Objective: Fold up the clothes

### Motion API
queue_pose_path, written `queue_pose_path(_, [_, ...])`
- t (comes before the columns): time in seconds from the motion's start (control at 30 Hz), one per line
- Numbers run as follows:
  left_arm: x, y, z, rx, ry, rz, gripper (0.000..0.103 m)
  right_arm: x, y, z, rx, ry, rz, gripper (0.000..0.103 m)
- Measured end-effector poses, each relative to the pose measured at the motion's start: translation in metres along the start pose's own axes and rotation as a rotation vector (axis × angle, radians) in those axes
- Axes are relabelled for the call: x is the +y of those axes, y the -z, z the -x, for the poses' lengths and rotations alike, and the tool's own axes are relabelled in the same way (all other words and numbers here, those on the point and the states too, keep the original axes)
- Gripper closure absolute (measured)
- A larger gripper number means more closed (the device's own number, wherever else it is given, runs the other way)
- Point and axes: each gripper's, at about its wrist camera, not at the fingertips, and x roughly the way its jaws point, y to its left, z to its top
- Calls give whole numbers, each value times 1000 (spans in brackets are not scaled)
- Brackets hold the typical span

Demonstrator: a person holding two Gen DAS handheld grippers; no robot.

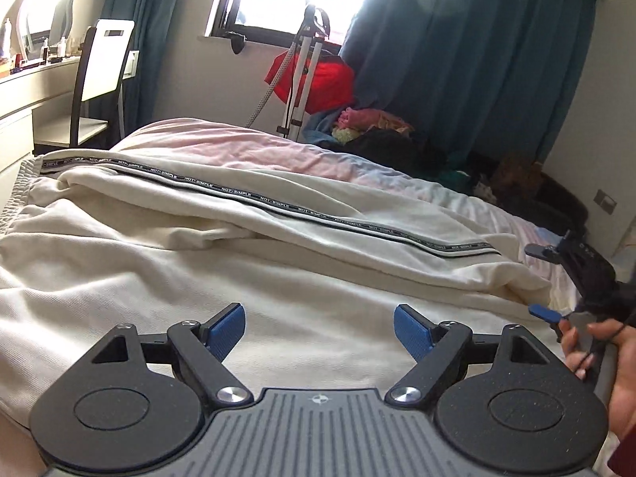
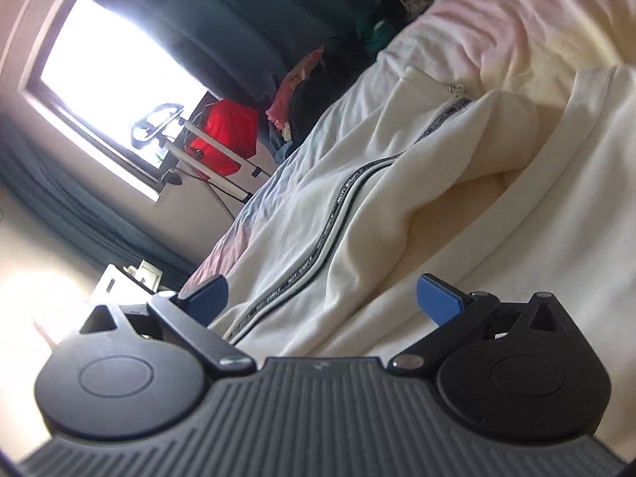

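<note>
Both grippers—left (image 1: 320, 332), right (image 2: 322, 302)—hover jaws apart, holding nothing, over cream trousers (image 1: 278, 214) (bed's near edge); a shallow pinch could drag one layer.

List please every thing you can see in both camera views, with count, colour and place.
trousers: one, cream with dark printed side stripe, spread on bed
bedsheet: one, pale pink, under trousers
chair: one, white and black, by desk at left
curtains: teal, beside window
red cloth: one, hanging on white stand
clothes pile: mixed colours, beyond bed
left gripper: black with blue pads, open, nothing between
right gripper: same colours, open, above trousers
hand: one, holding right gripper's handle
</note>
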Motion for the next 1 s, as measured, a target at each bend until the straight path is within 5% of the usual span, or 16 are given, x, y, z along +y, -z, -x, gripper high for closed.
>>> queue_pose_path(0.07, [-1, 2, -4, -43, -26, -3, 19, -17, -11, -27, 7, 37, -108, 0])
queue_pose_path(0.23, [4, 1, -13, -158, -56, 37, 19, -33, -38, -69, -86, 163, -90, 0])
queue_pose_path(0.27, [7, -1, -17, -156, -52, 54, 19, -33, -44, -75, -99, 185, -72, 8])
queue_pose_path(0.3, [9, -2, -22, -153, -49, 74, 19, -33, -51, -81, -112, 207, -54, 31])
queue_pose_path(0.37, [13, -2, -29, -151, -50, 91, 19, -34, -64, -94, -138, 250, -17, 54])
queue_pose_path(0.4, [14, -3, -32, -146, -41, 95, 21, -37, -74, -97, -139, 277, -34, 80])
queue_pose_path(0.43, [15, -4, -35, -139, -28, 101, 22, -40, -84, -99, -142, 298, -47, 84])
queue_pose_path(0.53, [15, -5, -41, -129, 1, 103, 27, -32, -120, -96, -166, 321, 4, 93])
queue_pose_path(0.77, [7, -1, -34, -123, 50, 81, 28, 14, -161, -62, -286, 327, 310, 95])
queue_pose_path(1.0, [-7, 3, -16, -151, 43, -10, 27, -62, -154, -25, -304, 437, 223, 95])
